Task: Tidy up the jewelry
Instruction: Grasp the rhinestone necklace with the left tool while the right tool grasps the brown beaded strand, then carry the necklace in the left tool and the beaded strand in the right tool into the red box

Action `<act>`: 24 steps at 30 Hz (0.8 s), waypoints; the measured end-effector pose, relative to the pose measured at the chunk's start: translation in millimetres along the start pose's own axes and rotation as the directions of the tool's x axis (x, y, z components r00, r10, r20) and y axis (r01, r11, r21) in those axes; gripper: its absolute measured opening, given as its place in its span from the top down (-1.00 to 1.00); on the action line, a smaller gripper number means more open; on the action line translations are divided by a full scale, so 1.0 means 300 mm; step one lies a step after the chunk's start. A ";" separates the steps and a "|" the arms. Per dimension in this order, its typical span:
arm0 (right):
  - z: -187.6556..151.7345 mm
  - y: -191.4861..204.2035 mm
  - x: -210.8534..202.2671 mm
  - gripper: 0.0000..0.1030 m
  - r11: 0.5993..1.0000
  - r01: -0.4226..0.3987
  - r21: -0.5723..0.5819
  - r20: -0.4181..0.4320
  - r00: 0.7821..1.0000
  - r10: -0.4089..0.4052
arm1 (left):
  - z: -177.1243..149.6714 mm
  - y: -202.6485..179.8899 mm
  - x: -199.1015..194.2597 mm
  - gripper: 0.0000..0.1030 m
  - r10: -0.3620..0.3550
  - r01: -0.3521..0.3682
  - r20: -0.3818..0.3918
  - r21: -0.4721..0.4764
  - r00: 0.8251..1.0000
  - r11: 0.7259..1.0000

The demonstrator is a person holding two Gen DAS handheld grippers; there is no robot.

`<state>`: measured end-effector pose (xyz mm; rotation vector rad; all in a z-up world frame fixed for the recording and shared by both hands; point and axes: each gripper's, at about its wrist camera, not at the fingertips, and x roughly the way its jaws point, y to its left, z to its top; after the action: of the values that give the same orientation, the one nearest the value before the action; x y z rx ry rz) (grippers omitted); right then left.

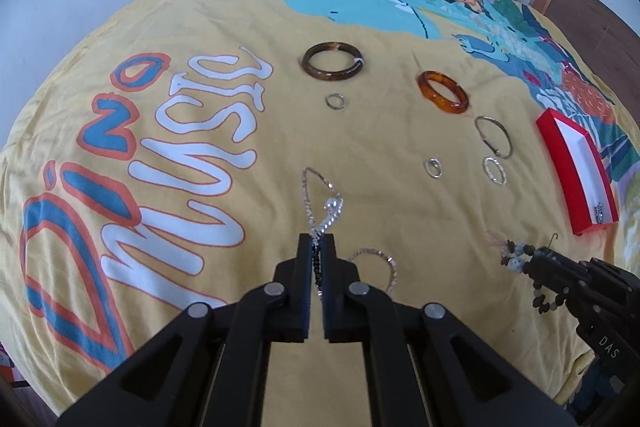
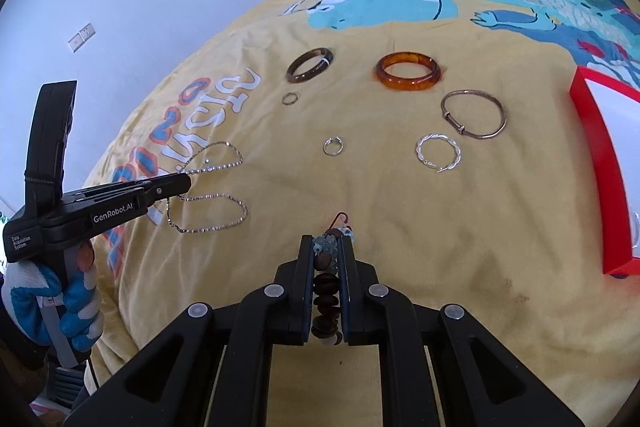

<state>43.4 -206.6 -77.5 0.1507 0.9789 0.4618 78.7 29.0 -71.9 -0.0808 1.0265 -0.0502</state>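
My left gripper is shut on a silver rhinestone chain, which loops out beyond the fingertips above the yellow bedspread. The right wrist view has the same left gripper at the left, with its chain dangling. My right gripper is shut on a beaded piece of brown and pale blue beads with a small hook at its tip. In the left wrist view the right gripper and its beaded piece sit at the lower right.
A second silver chain lies on the bedspread. Further back are a dark bangle, an amber bangle, a thin metal bangle, a twisted hoop and two small rings. A red box stands at the right.
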 end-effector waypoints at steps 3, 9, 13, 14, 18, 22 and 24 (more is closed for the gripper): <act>-0.002 0.009 -0.052 0.79 1.000 0.003 -0.004 0.022 1.000 -0.003 | -0.001 -0.012 -0.051 0.94 0.000 0.000 0.019 0.004 1.000 1.000; -0.015 0.013 -0.176 0.79 1.000 0.008 -0.002 0.080 0.997 -0.008 | -0.006 -0.061 -0.168 0.94 0.001 -0.003 0.067 0.032 0.998 0.999; -0.028 -0.011 -0.272 0.79 1.000 0.016 0.012 0.124 0.992 -0.018 | -0.010 -0.108 -0.238 0.94 -0.005 0.001 0.094 0.048 0.996 0.999; -0.032 -0.020 -0.296 0.79 1.000 0.020 0.016 0.135 0.991 -0.022 | -0.011 -0.121 -0.253 0.94 -0.008 0.003 0.100 0.052 0.995 0.999; -0.044 -0.067 -0.396 0.79 0.999 0.037 0.034 0.181 0.983 -0.043 | -0.007 -0.188 -0.309 0.94 -0.026 0.017 0.120 0.077 0.992 0.997; -0.051 -0.119 -0.482 0.79 0.997 0.061 0.047 0.219 0.973 -0.069 | 0.011 -0.289 -0.356 0.94 -0.054 0.037 0.142 0.123 0.988 0.992; -0.051 -0.155 -0.526 0.79 0.996 0.076 0.055 0.238 0.967 -0.087 | 0.021 -0.347 -0.373 0.94 -0.070 0.048 0.148 0.144 0.986 0.988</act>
<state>-29.2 -319.1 19.3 0.2024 0.7543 0.3369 25.8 -65.5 36.1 0.0125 0.8646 -0.1676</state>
